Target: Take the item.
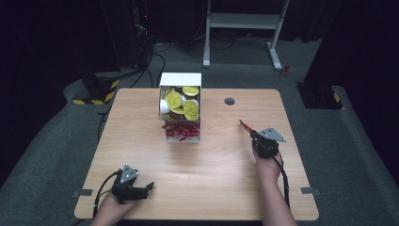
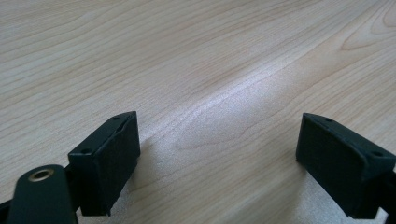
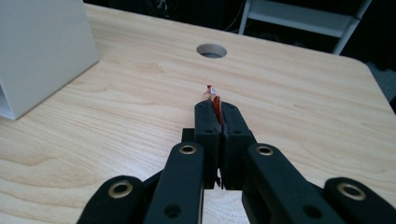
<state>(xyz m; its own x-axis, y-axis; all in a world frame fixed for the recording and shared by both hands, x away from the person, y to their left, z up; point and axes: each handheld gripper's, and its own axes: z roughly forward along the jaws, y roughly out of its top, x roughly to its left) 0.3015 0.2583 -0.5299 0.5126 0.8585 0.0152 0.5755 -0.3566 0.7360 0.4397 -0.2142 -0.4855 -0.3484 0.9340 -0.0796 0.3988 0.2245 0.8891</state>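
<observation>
The right hand-held gripper [image 3: 215, 108] clamps one red packet [image 3: 215, 99]; the left hand-held gripper [image 2: 219, 154] gapes.

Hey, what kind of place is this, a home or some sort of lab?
Probably a lab or recording workspace: a bare wooden table on grey carpet, black curtains around it, and hazard-striped equipment bases with cables behind.

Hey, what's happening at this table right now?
A person works at a wooden table with a claw in each hand. The right claw is shut on a thin red packet, holding it above the table to the right of a white box. That box holds yellow-lidded cups in its far part and a pile of red packets in the near part. The left claw is open with nothing between its jaws, low over the table's near left corner.
</observation>
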